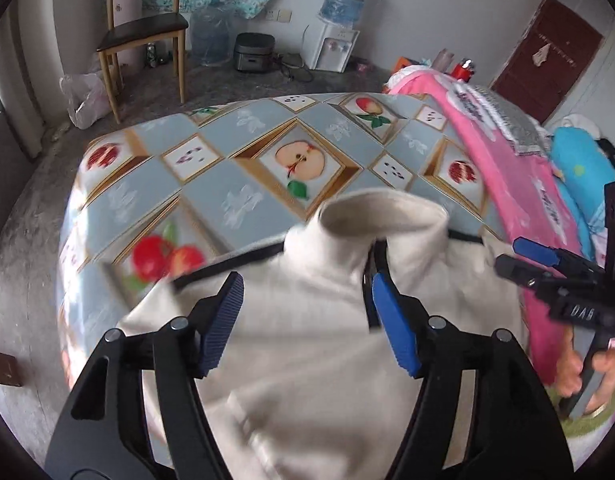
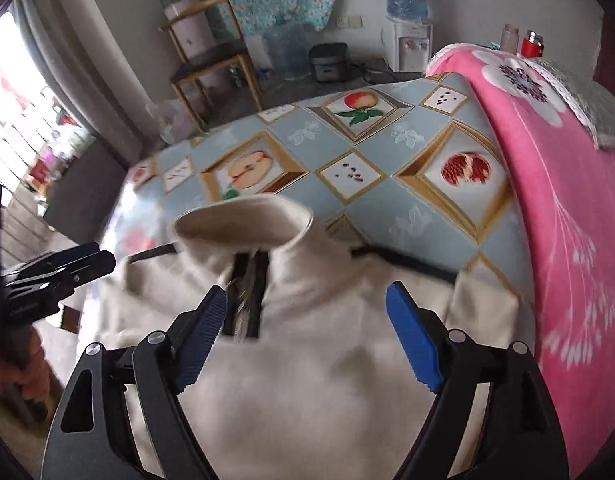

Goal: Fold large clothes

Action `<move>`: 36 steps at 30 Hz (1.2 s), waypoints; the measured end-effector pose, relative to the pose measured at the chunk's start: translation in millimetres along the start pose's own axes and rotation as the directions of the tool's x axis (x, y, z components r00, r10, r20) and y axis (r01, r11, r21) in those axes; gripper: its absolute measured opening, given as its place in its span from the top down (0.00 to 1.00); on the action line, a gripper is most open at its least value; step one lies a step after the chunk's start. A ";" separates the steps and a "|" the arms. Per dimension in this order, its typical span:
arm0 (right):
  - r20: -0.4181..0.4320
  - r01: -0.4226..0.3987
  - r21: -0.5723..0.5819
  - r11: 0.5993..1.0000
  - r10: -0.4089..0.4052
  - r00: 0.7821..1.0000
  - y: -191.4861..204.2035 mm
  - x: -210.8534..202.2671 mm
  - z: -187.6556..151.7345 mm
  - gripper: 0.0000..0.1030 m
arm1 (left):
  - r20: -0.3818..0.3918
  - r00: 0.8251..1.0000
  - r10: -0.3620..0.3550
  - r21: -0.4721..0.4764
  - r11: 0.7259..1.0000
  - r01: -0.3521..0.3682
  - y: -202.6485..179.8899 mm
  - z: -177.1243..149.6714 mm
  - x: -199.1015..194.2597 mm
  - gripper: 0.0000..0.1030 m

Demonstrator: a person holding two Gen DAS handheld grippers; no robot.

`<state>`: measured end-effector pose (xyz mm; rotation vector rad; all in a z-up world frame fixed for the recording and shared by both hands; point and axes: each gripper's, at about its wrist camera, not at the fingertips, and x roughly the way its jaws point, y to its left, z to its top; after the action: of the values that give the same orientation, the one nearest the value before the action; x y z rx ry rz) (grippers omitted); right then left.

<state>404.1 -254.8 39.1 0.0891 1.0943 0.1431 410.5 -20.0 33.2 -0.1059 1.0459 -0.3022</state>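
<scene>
A cream high-collared garment [image 1: 315, 320] with a black zip [image 2: 247, 296] lies flat on the table, its collar [image 2: 247, 224] pointing toward the far side. My left gripper [image 1: 305, 284] hovers over its chest just below the collar, jaws open, with nothing pinched between the blue pads. My right gripper [image 2: 307, 292] stands open above the same garment, right of the zip, holding nothing. Each gripper shows in the other's view: the right one [image 1: 519, 256] at the right edge, the left one [image 2: 91, 258] at the left edge, both held by a hand.
The table wears a blue fruit-pattern cloth [image 1: 235, 176]. A pink floral blanket [image 2: 567, 200] drapes along the right side. Beyond the table stand a wooden chair [image 1: 143, 36], a rice cooker [image 1: 253, 52] and a water dispenser [image 1: 335, 44]. A blue pillow [image 1: 583, 160] lies far right.
</scene>
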 end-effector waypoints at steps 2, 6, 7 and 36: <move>-0.034 0.044 -0.007 0.999 -0.044 0.998 4.0 32.4 24.7 0.22 | -0.025 0.999 0.044 0.022 0.999 -0.043 -15.2 18.6 32.2 0.37; -0.101 0.145 0.011 0.989 -0.144 0.984 -2.4 81.6 49.2 0.22 | -0.115 0.983 0.142 0.023 0.990 -0.140 -29.2 35.4 94.2 0.38; -0.114 0.154 0.014 0.988 -0.151 0.982 -4.9 87.3 50.4 0.22 | -0.128 0.980 0.155 0.022 0.988 -0.153 -28.6 36.0 102.0 0.38; -0.109 0.034 -0.193 0.981 -0.056 0.992 2.3 18.8 -41.8 0.91 | -0.034 0.990 0.135 0.347 0.931 -0.115 -41.3 -49.4 27.6 0.92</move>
<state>375.2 -249.5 3.9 -0.1177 1.1903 0.2135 372.6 -64.8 -5.1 0.2861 1.0367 -0.3702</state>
